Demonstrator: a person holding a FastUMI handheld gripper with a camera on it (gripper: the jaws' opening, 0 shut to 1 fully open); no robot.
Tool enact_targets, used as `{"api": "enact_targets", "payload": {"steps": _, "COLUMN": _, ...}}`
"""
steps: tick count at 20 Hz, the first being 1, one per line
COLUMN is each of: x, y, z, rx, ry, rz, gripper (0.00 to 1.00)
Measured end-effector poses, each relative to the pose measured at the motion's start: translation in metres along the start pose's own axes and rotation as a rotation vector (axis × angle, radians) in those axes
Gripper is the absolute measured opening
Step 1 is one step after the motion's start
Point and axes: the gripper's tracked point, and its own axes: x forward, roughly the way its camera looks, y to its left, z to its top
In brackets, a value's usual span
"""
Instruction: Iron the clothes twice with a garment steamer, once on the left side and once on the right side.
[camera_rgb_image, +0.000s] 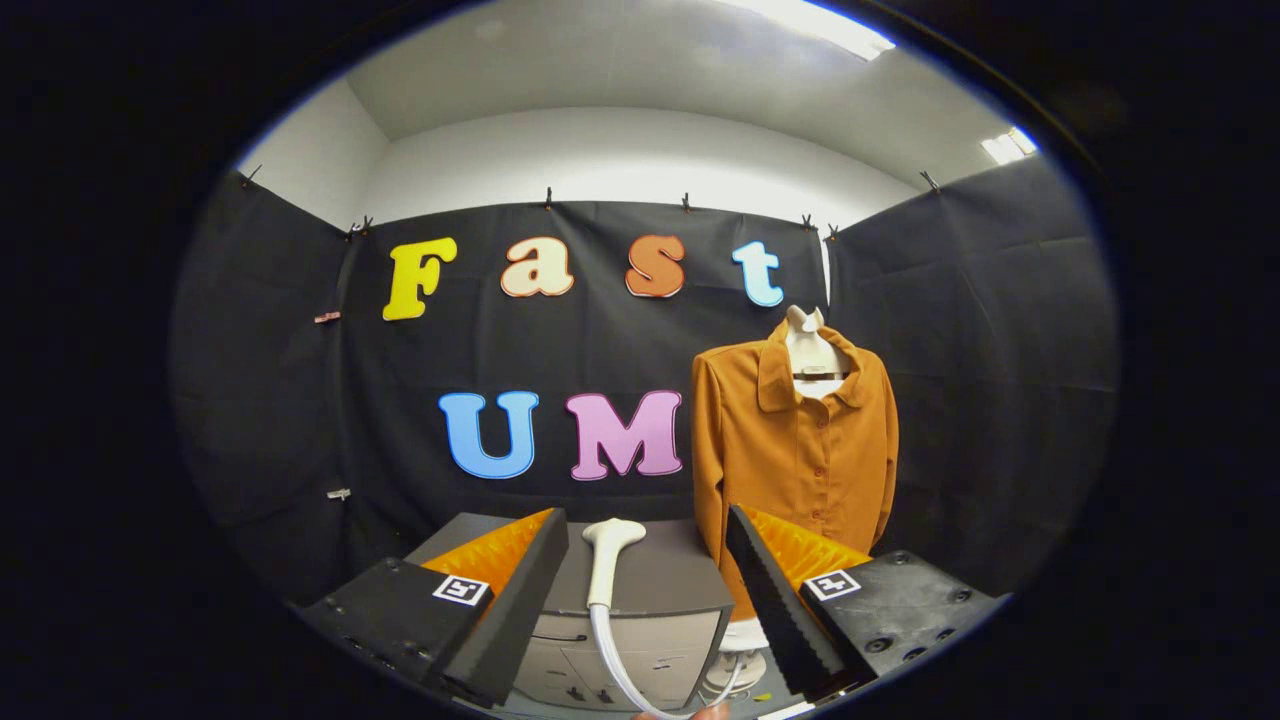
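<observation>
Gripper (640, 600): fingers spread wide, pinching nothing.
Steamer head (608, 560): upright between the fingers, just beyond them on the grey cabinet (650, 590); long axis vertical, hose (625, 670) trailing down near.
Shirt (790, 440): hangs on the mannequin (812, 345), far right of the steamer head, untouched.
Next, I'd judge: straight ahead, close on the handle.

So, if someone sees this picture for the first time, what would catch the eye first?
Probably the orange shirt, hanging on a pale mannequin bust beyond the right finger. Next, the white steamer head, upright between the open gripper fingers, on a grey cabinet, its hose curving down.
</observation>
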Motion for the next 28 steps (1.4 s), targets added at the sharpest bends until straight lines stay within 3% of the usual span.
{"api": "enact_targets", "payload": {"steps": 11, "x": 0.089, "y": 0.044, "z": -0.144, "rx": 0.038, "ry": 0.511, "rz": 0.072, "gripper": 0.99}}
{"api": "enact_targets", "payload": {"steps": 23, "x": 0.183, "y": 0.046, "z": -0.272, "rx": -0.048, "ry": 0.761, "rz": -0.016, "gripper": 0.99}}
{"api": "enact_targets", "payload": {"steps": 27, "x": 0.192, "y": 0.043, "z": -0.287, "rx": -0.062, "ry": 0.790, "rz": -0.027, "gripper": 0.74}}
{"api": "enact_targets", "payload": {"steps": 28, "x": 0.193, "y": 0.048, "z": -0.290, "rx": -0.047, "ry": 0.777, "rz": -0.011, "gripper": 0.57}}
